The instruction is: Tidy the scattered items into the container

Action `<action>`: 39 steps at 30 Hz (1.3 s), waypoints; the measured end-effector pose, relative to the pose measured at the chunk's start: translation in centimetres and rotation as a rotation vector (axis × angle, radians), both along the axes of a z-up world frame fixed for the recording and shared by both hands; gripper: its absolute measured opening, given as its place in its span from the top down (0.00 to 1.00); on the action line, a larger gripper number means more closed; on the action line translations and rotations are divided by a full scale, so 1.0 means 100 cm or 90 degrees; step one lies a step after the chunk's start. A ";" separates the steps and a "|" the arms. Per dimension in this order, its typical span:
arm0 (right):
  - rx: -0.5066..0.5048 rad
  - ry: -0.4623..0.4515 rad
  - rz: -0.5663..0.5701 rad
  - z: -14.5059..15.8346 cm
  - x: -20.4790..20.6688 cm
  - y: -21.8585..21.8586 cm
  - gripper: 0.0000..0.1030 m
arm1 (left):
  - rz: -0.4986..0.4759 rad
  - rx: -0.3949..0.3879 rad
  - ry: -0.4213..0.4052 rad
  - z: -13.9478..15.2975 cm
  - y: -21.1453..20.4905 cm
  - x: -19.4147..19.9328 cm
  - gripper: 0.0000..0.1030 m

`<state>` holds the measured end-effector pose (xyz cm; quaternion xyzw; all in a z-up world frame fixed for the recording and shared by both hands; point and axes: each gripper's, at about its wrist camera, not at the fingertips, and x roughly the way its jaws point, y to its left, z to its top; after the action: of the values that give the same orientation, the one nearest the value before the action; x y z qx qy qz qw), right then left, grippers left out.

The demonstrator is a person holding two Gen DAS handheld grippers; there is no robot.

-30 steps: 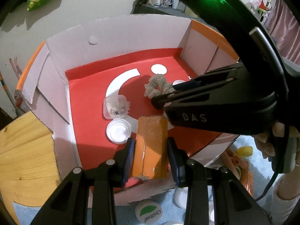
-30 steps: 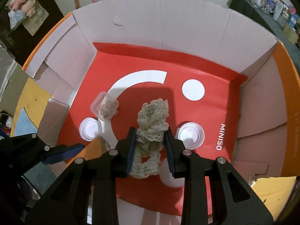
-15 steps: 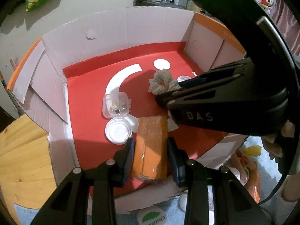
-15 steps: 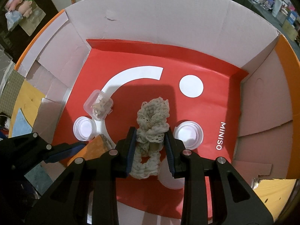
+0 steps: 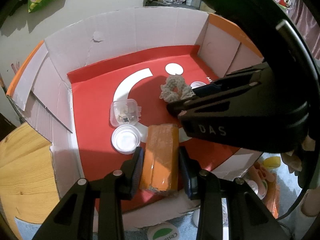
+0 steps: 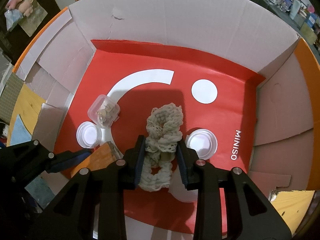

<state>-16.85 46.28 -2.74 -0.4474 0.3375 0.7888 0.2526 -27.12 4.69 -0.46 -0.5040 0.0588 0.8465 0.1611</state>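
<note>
My left gripper (image 5: pixel 160 160) is shut on an orange wrapped packet (image 5: pixel 160 138), held just above the near part of the box floor. The container is a cardboard box (image 5: pixel 130 32) with a red liner. My right gripper (image 6: pixel 160 146) is shut on a beige crocheted scrunchie (image 6: pixel 166 118), which hangs over the middle of the red floor. In the left wrist view the right gripper (image 5: pixel 184 98) comes in from the right with the scrunchie (image 5: pixel 172 88). The right wrist view shows the orange packet (image 6: pixel 100 156) at the lower left.
On the red floor lie a small clear box of bits (image 6: pixel 104 113), one white round lid (image 6: pixel 88 134) beside it and another lid (image 6: pixel 201 143) right of the scrunchie. A wooden tabletop (image 5: pixel 20 160) is left of the box. A green-and-white lid (image 5: pixel 163 234) lies outside its near wall.
The right gripper has drifted slightly over the box floor with the scrunchie still in it. The left gripper and its orange packet have stayed put.
</note>
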 end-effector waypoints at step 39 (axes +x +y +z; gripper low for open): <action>0.013 -0.012 0.018 -0.001 0.042 -0.014 0.48 | 0.009 -0.004 0.006 -0.005 0.002 -0.011 0.47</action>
<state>-12.62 44.91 -2.88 -0.4569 0.3208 0.7914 0.2489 -28.20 4.93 -0.96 -0.5008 0.0583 0.8499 0.1531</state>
